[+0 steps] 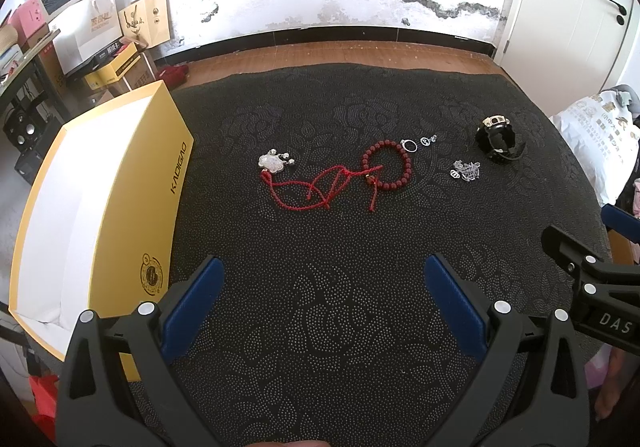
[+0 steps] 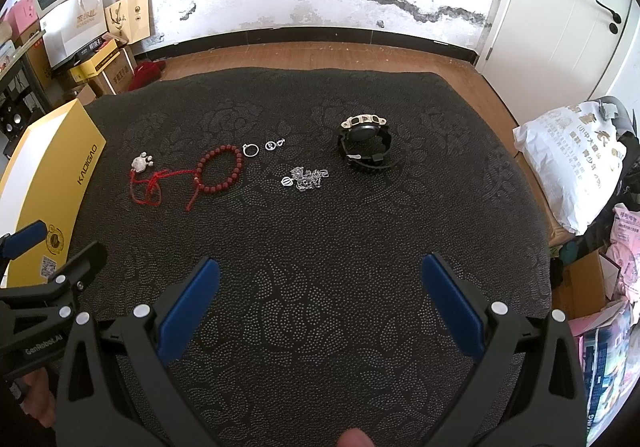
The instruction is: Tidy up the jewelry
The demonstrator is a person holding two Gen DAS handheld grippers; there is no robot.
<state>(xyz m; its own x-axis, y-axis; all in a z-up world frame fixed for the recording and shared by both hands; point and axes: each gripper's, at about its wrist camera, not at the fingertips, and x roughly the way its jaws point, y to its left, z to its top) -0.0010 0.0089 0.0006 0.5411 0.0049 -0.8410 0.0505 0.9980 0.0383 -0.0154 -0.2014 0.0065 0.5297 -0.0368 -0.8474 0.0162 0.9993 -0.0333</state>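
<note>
Jewelry lies on a dark dotted cloth (image 1: 320, 307). A red cord necklace (image 1: 316, 185) carries a silver pendant (image 1: 274, 162). To its right lie a dark red bead bracelet (image 1: 387, 165), a silver ring (image 1: 409, 145), a small charm (image 1: 427, 141), a silver chain pile (image 1: 466, 171) and a black watch (image 1: 498, 141). The same pieces show in the right wrist view: bracelet (image 2: 220, 171), chain (image 2: 306, 179), watch (image 2: 364, 145). My left gripper (image 1: 324, 283) is open and empty, well short of the jewelry. My right gripper (image 2: 320, 283) is open and empty too.
An open yellow box (image 1: 100, 207) with a white inside stands at the cloth's left edge, also in the right wrist view (image 2: 60, 183). Cartons and bags (image 1: 120, 47) are stacked at the back left. A white sack (image 2: 568, 159) and a door (image 2: 580, 7) are on the right.
</note>
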